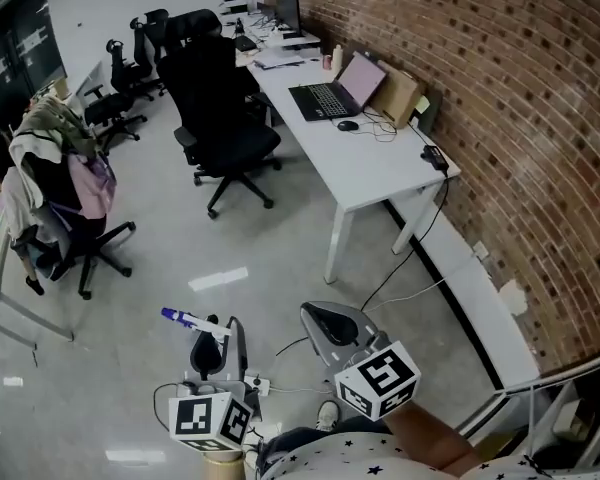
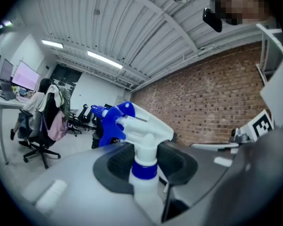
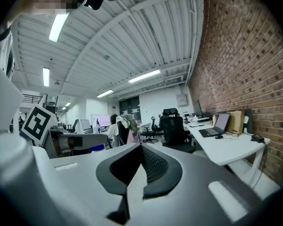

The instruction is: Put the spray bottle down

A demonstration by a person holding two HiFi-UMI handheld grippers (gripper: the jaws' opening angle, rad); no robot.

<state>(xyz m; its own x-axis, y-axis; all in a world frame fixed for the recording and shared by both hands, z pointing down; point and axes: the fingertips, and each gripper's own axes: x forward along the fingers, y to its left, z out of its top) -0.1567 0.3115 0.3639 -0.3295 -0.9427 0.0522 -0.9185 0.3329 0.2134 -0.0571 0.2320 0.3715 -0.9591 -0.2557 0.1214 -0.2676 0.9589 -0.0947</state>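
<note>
The spray bottle [image 2: 140, 147] is white with a blue collar and a blue trigger head. It stands upright between the dark pads of my left gripper [image 2: 144, 163], which is shut on its neck. In the head view the bottle's blue nozzle [image 1: 185, 318] pokes out to the left above the left gripper [image 1: 210, 353], low in the picture over the floor. My right gripper [image 1: 330, 326] is just to its right. In the right gripper view, the right gripper [image 3: 140, 160] has its pads together with nothing between them. Both grippers are held about level.
A long white desk [image 1: 365, 173] runs along the brick wall at right, with an open laptop [image 1: 332, 94] and a mouse on it. A black office chair [image 1: 225, 128] stands beside it. A chair draped with clothes [image 1: 65, 183] stands at left. Cables lie on the floor.
</note>
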